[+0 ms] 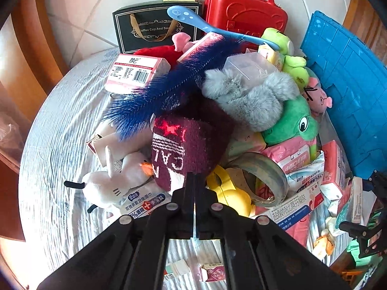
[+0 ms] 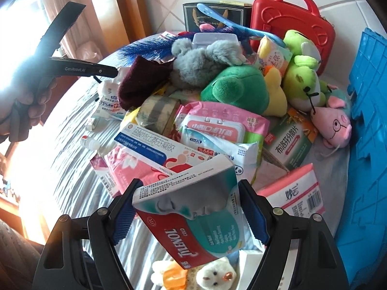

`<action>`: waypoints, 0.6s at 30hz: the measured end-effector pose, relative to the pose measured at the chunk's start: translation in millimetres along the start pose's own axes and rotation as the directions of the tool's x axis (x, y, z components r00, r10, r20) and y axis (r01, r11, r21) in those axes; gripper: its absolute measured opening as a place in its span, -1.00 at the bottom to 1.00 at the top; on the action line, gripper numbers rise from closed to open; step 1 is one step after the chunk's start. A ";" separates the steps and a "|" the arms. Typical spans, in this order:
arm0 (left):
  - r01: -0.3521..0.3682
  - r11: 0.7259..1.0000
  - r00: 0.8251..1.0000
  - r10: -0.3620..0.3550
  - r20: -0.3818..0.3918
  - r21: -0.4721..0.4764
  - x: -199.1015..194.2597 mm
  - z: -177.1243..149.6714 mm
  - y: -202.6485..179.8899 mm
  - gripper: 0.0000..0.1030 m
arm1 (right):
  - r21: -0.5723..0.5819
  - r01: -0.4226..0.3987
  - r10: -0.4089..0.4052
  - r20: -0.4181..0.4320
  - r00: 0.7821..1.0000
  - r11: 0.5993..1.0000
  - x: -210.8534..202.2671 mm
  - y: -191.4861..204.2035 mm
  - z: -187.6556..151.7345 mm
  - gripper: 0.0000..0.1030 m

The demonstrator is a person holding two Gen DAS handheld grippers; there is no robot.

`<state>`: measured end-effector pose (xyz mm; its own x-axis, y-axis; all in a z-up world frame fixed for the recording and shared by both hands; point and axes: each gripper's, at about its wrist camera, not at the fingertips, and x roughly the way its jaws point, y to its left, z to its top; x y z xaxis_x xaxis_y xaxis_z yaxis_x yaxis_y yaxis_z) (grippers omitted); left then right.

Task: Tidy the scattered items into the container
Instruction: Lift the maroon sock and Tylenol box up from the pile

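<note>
My right gripper (image 2: 187,211) is clamped on the tilted red-and-teal Tylenol carton (image 2: 193,217), so it could twist free before reaching the blue plastic crate (image 2: 367,145) alongside. Left gripper (image 1: 194,186) pinches the maroon knit sock (image 1: 191,145) by one edge.

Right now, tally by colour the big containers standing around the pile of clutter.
Red hard-shell plastic case with handles: 1
Black cardboard gift box with ribbon handle: 1
Blue ribbed plastic crate: 1
Total: 3
</note>
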<state>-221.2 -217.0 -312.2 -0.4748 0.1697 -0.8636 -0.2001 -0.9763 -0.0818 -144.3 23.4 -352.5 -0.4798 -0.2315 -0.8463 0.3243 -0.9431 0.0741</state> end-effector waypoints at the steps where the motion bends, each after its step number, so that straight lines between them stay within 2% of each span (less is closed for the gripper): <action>1: 0.008 1.000 1.000 -0.008 0.003 -0.006 0.8 -0.2 -0.3 -0.99 | 0.002 0.002 -0.002 0.001 1.000 1.000 -1.3 0.4 -1.3 0.54; 3: 0.000 1.000 1.000 0.000 -0.006 0.000 5.4 -1.4 -4.1 -0.80 | 0.011 0.005 -0.005 0.003 1.000 1.000 -3.6 -0.3 -3.7 0.54; 4: 0.002 1.000 1.000 -0.002 -0.020 0.004 10.2 -1.9 -6.0 -0.37 | 0.016 0.006 -0.006 0.003 1.000 1.000 -4.4 -0.8 -4.8 0.54; 5: 0.016 1.000 0.999 -0.016 -0.032 0.001 14.7 -2.5 -7.2 0.16 | 0.021 0.006 -0.006 0.003 1.000 1.000 -4.6 -1.1 -6.1 0.54; 7: 0.017 1.000 1.000 -0.017 -0.016 -0.006 20.1 -2.6 -9.0 0.45 | 0.027 0.007 -0.007 0.000 1.000 1.000 -4.3 -1.1 -8.5 0.54; 15: -0.068 0.998 0.997 0.067 -0.044 -0.007 65.4 12.2 -8.6 0.45 | 0.041 0.003 -0.002 -0.006 1.000 0.999 -2.9 -1.1 -13.0 0.54; 16: -0.074 0.997 0.996 0.074 -0.052 -0.004 70.6 14.7 -7.8 0.35 | 0.040 0.003 -0.002 -0.006 1.000 0.999 -3.0 -1.0 -12.9 0.54; 17: -0.080 0.997 0.995 0.080 -0.067 0.003 75.7 16.6 -7.2 -0.01 | 0.040 0.002 -0.002 -0.006 1.000 0.999 -3.0 -1.0 -12.7 0.54; 18: -0.095 0.995 0.991 0.095 -0.089 0.006 80.2 17.8 -5.9 -0.25 | 0.040 0.002 -0.002 -0.004 1.000 0.999 -3.3 -0.9 -12.6 0.54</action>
<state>-273.4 -195.3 -372.1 -0.4131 0.0634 -0.9085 -0.1592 -0.9872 0.0035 -132.7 28.1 -356.4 -0.4772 -0.2290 -0.8484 0.2902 -0.9523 0.0938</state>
